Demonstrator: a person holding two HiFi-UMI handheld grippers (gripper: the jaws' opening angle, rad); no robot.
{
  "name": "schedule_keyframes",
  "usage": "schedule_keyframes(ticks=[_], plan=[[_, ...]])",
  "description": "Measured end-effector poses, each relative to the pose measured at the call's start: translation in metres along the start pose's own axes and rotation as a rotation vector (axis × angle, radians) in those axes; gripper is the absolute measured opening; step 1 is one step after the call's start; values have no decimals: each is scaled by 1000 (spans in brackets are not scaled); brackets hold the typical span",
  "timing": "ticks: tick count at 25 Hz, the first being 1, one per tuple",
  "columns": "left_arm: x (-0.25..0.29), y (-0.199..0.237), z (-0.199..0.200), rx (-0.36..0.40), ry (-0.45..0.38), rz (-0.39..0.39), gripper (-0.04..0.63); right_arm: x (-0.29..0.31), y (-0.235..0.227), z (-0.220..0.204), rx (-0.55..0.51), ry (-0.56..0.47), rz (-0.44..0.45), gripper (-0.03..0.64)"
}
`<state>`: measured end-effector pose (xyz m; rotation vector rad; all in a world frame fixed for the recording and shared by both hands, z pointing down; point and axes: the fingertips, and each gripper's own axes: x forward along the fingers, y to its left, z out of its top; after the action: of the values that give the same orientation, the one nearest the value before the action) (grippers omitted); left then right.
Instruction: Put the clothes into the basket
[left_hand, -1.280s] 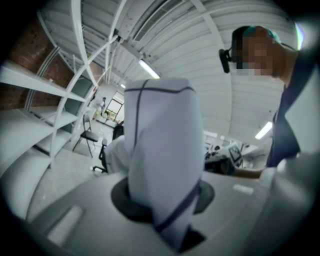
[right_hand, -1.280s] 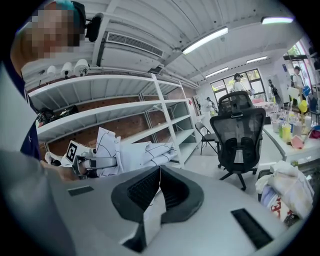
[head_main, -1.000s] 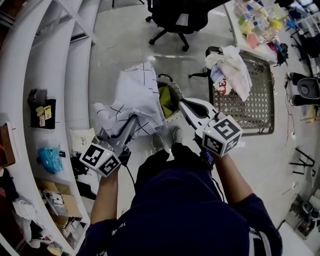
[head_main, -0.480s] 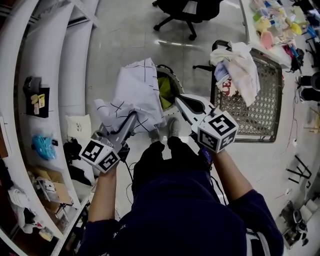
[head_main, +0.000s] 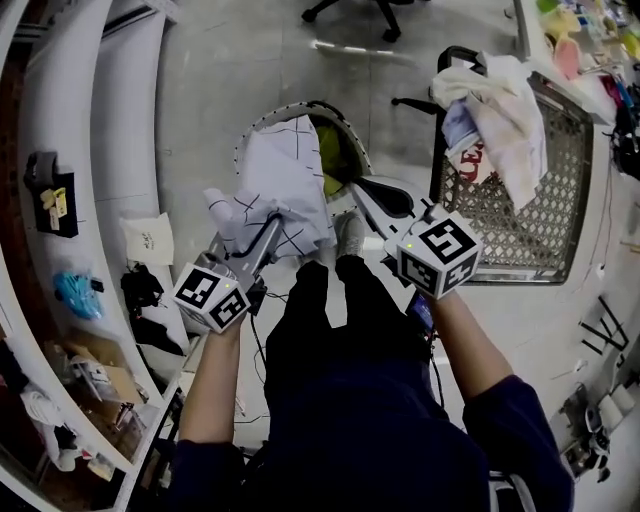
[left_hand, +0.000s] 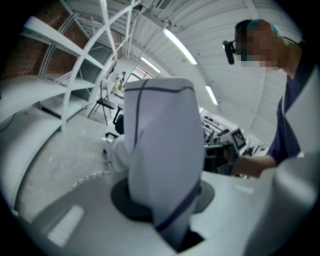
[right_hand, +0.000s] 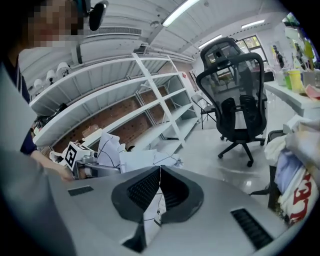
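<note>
Checked cloth (head_main: 280, 185) held in both grippers over the basket (head_main: 262, 118)
The left gripper (head_main: 272, 225) is clamped on the cloth's 6 o'clock end, fabric bunched thick between its fingers; the right gripper (head_main: 350, 190) has its fingers closed on a thin edge at the cloth's 3 o'clock; the cloth hangs across the basket's 8 o'clock side.

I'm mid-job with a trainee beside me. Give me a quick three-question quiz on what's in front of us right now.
1. True or false: the basket on the floor is empty.
2. What is the left gripper shut on? A a pillow; B the white cloth with dark lines; C nothing.
3. Fill in: more clothes lie heaped on the mesh ___ at the right.

Key: 1 false, a yellow-green garment lies inside; 2 B; 3 cart.
</note>
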<state>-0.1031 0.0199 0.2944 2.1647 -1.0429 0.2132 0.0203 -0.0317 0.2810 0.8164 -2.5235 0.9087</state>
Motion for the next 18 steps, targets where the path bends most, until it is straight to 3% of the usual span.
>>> schedule_keyframes(ticks=[6, 18], plan=[[57, 53, -54, -49, 84, 1, 92, 28, -42, -51, 80, 22, -41, 8], [167, 135, -172, -55, 238, -27, 92, 81, -100, -137, 156, 44, -56, 8]])
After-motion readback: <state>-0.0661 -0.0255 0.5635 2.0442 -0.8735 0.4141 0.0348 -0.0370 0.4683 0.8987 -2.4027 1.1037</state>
